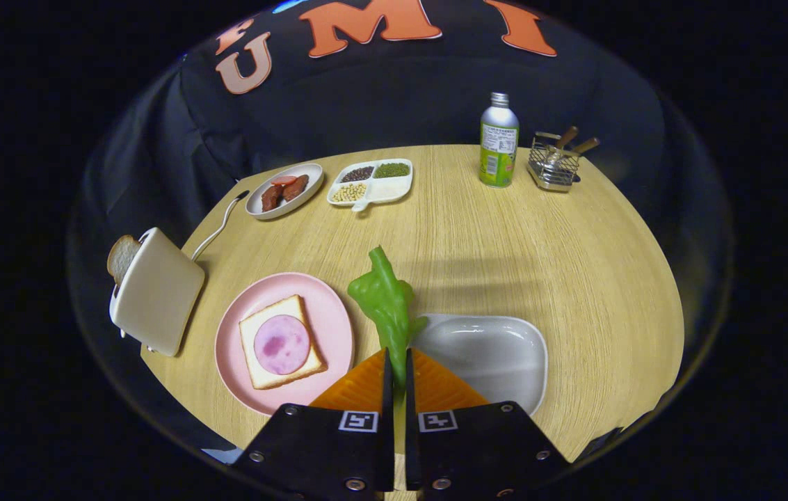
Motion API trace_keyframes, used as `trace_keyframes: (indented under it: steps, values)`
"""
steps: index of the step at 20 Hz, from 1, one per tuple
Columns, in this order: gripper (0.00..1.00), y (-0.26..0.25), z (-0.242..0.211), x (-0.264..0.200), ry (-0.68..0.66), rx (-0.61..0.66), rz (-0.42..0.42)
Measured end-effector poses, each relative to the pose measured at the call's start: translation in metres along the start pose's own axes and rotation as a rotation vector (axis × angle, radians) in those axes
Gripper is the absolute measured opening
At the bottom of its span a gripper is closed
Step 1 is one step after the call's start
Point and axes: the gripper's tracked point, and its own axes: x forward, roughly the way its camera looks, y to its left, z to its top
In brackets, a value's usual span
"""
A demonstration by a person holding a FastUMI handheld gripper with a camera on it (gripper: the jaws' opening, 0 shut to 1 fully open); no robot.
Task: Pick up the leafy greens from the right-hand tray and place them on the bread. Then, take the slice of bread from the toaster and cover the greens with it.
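Gripper (397, 362) was nearly closed, its two fingers pinching the lower end of the leafy greens (387, 303); only a thin slit remained between them. The greens stuck out ahead of the fingertips, held above the round wooden table (505, 243), over the gap between the pink plate (327, 309) on the left and the pale grey tray (498, 351) on the right. The tray's bare bottom was visible.

On the pink plate lay a slice of bread (265, 348) with a round of ham (282, 344) on top, just left of the fingers. Further left, at the table's edge, stood the cream toaster (157, 292), with a second bread slice (121, 256) sticking out of its slot.

At the far side: an oval dish of sausage pieces (284, 190), a divided dish of beans and grains (371, 183) beside it, a green-and-silver bottle (499, 142) to the right, and a wire holder (555, 165) with wooden-handled utensils just beyond the bottle.
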Motion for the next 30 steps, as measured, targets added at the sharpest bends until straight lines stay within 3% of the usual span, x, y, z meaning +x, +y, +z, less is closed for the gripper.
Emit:
trace_keyframes:
  steps: [11, 16, 21, 27, 30]
  values:
    - [0.07, 0.078, 0.019, 0.005, -0.051, -0.134, 0.059]
    - [0.07, 0.091, 0.009, 0.029, -0.024, -0.215, -0.014]
    - [0.07, 0.119, -0.008, 0.043, 0.028, -0.266, 0.011]
    - [0.20, 0.136, -0.015, 0.049, 0.064, -0.267, 0.053]
    - [0.32, 0.144, -0.014, 0.042, 0.070, -0.252, 0.090]
